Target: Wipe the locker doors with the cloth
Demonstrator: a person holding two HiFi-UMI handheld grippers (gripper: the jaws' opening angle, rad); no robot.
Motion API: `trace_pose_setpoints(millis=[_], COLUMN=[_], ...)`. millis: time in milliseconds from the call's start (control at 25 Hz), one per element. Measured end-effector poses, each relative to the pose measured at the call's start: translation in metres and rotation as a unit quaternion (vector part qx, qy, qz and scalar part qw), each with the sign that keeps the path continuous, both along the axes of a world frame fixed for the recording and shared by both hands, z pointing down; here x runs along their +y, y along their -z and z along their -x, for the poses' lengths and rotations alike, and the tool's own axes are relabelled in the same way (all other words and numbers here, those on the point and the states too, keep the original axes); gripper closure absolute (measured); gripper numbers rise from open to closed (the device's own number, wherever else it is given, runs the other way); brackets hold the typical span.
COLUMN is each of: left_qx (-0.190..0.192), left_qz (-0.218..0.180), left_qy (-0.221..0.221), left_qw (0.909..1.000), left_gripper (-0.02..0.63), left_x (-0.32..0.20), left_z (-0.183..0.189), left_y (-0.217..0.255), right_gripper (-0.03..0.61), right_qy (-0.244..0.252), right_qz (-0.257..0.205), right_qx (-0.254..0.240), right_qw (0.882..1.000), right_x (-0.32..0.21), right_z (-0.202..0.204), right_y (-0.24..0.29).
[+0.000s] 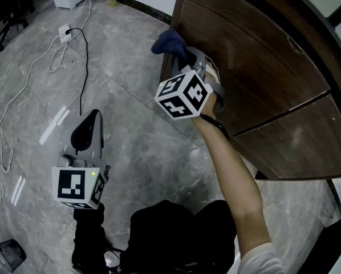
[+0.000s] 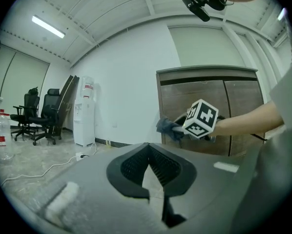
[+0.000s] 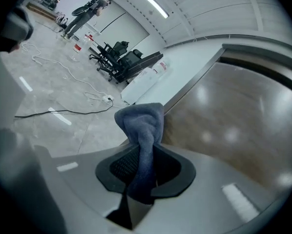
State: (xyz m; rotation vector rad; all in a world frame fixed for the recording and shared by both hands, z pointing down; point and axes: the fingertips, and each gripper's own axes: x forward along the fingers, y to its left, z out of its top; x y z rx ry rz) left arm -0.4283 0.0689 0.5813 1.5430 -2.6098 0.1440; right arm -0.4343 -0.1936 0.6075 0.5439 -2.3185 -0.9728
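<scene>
**Head view.**
- Right hand-held gripper [image 1: 185,55]: raised to the upper left edge of the locker doors [image 1: 262,67], with a dark blue cloth [image 1: 167,41] bunched at its tip. Whether the cloth touches the wood cannot be told.
- Left hand-held gripper [image 1: 90,119]: low over the grey floor [image 1: 136,153], well apart from the locker.
- Also on the floor: 1 black cable [image 1: 84,56] and 1 white power strip [image 1: 64,32].

**Left gripper view.**
- The 2 jaws meet, with nothing between them.
- Beyond them are the right hand-held gripper with the cloth at the brown doors, 1 water dispenser [image 2: 85,112] and 2 office chairs [image 2: 41,115].

**Right gripper view.**
- The jaws are clamped on the cloth. It runs down between the pads, and its loose end stands up beside the door's left edge.
</scene>
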Motion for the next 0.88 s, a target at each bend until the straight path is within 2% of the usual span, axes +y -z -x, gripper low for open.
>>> trace_pose_setpoints(millis=[320,520,680,880], left_qx=[0.013,0.016,0.013,0.009], left_qz=[0.013,0.022,0.030,0.026], left_qy=[0.005,-0.001,-0.004,-0.008], left_qw=[0.9998,0.9996,0.9995,0.9996], left_gripper=[0.611,0.611,0.611,0.611], left_x=[0.003,0.004,0.005,-0.007], left_z=[0.004,0.000,-0.005,-0.014], left_y=[-0.016,-0.023,-0.026,-0.019], right_gripper=[0.504,0.503,0.503,0.505], right_qy=[-0.011,-0.023,-0.018,0.015], right_qz=[0.044,0.070,0.093,0.093], right_qx=[0.089,0.123,0.130,0.077], right_qw=[0.995,0.990,0.987,0.993], right_x=[0.003,0.003,0.007,0.022], right_z=[-0.004,-0.012,-0.014,-0.022], right_y=[-0.131,-0.186,-0.204,-0.169])
